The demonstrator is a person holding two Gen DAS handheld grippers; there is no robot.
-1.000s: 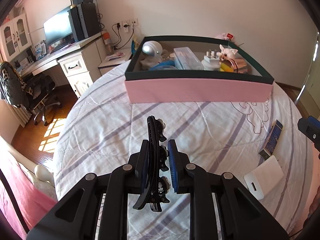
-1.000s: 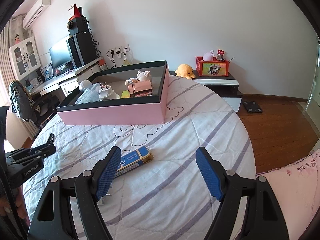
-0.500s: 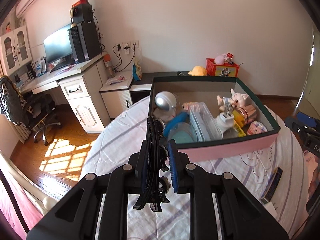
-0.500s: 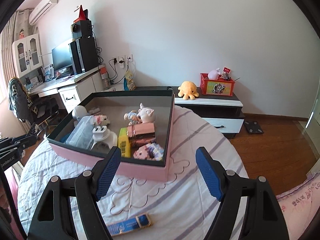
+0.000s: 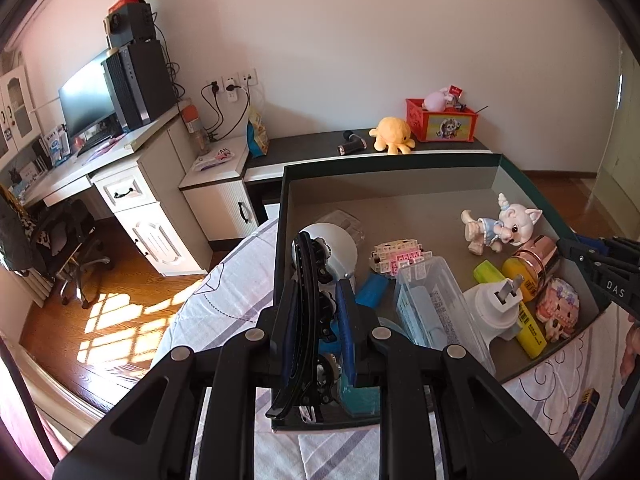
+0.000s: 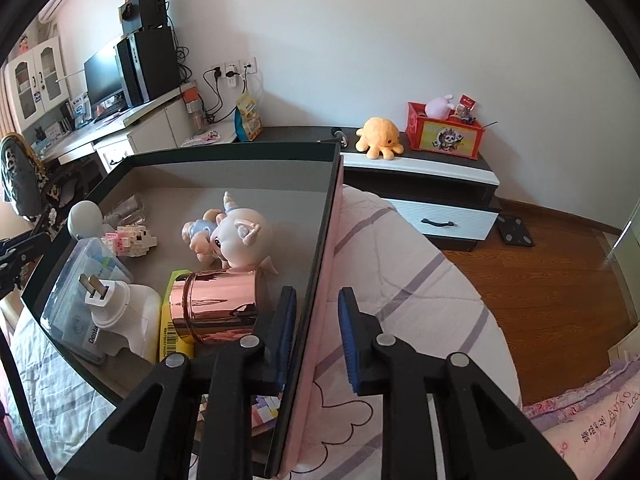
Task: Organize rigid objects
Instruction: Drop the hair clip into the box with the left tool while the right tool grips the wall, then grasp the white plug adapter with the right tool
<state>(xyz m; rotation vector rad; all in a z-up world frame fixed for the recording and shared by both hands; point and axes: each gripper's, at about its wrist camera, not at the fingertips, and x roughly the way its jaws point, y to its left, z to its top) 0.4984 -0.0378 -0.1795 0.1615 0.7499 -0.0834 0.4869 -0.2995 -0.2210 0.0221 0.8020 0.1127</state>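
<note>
Left gripper (image 5: 318, 328): squeezes a black hair clip (image 5: 306, 320) tight between its blue pads, over the box's near corner.
Right gripper (image 6: 314, 336): its jaws sit on both sides of the box's right wall, one inside and one outside; they have come nearly together, so they pinch the wall.
Box (image 5: 400, 159): pink outside, dark rim, on the striped bed (image 6: 408, 280).
Inside the box: a white pig toy (image 6: 236, 240) at 12 o'clock from the shiny pink cup (image 6: 214, 304); a white plug (image 6: 120, 308) at 9 o'clock from the cup.
</note>
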